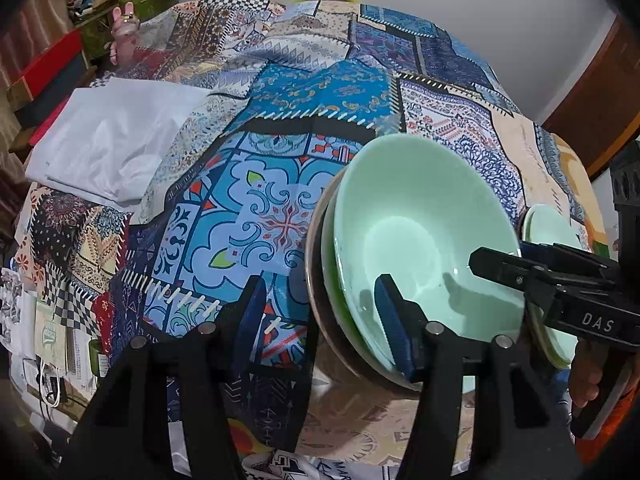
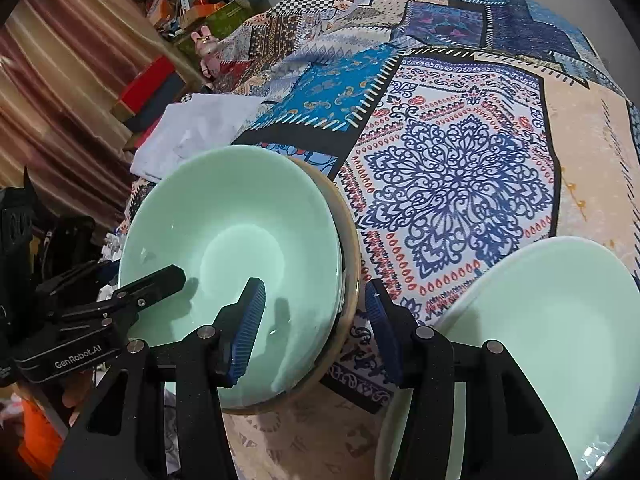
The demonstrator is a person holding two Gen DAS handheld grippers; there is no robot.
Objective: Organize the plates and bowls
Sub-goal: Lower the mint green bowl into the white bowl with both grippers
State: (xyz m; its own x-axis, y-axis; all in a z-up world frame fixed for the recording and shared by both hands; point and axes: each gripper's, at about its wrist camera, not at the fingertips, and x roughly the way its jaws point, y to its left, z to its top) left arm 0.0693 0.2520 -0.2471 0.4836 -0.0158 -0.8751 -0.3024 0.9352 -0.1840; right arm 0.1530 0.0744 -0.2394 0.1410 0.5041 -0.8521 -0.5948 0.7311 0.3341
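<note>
A stack of mint-green bowls [image 1: 420,216] rests in a brown-rimmed bowl on the patterned cloth; it also shows in the right wrist view [image 2: 236,216]. My left gripper [image 1: 320,312] is open and straddles the stack's left rim, one blue pad inside the top bowl. My right gripper [image 2: 316,320] is open and straddles the stack's right rim. Each gripper shows in the other's view, the right one [image 1: 516,268] and the left one [image 2: 160,284]. A second mint bowl stack [image 2: 552,320] sits to the right, and shows small in the left wrist view [image 1: 548,232].
A patchwork tablecloth [image 2: 460,168] covers the table. Folded white cloth [image 1: 116,140] lies at the far left. Boxes and clutter [image 1: 48,68] stand beyond the table's left edge, with papers and a cable [image 1: 48,360] at the near left.
</note>
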